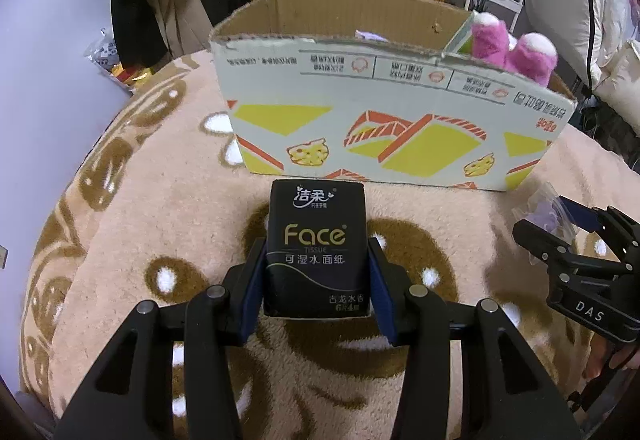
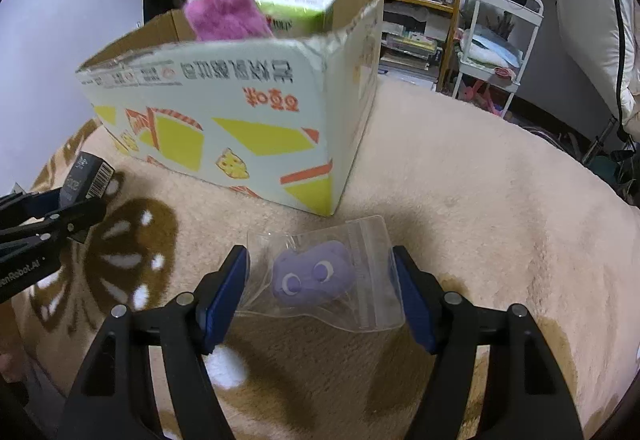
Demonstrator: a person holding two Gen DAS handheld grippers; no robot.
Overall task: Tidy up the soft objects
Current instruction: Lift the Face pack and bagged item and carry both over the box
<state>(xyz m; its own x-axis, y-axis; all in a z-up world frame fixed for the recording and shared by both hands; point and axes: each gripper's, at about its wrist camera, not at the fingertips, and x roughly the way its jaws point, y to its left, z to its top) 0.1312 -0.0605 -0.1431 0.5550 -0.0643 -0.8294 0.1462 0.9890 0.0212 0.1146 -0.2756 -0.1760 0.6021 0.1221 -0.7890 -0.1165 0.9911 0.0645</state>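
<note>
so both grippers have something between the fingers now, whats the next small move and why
Probably carry the black tissue pack forward over the near wall of the cardboard box and drop it on the emptier left side. The left gripper already clamps it, the pink plush fills the right end, and the right gripper brackets the bagged purple toy, though a firm pinch isn't clear.

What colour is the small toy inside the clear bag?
Purple toy, best seen in the right wrist view.
</note>
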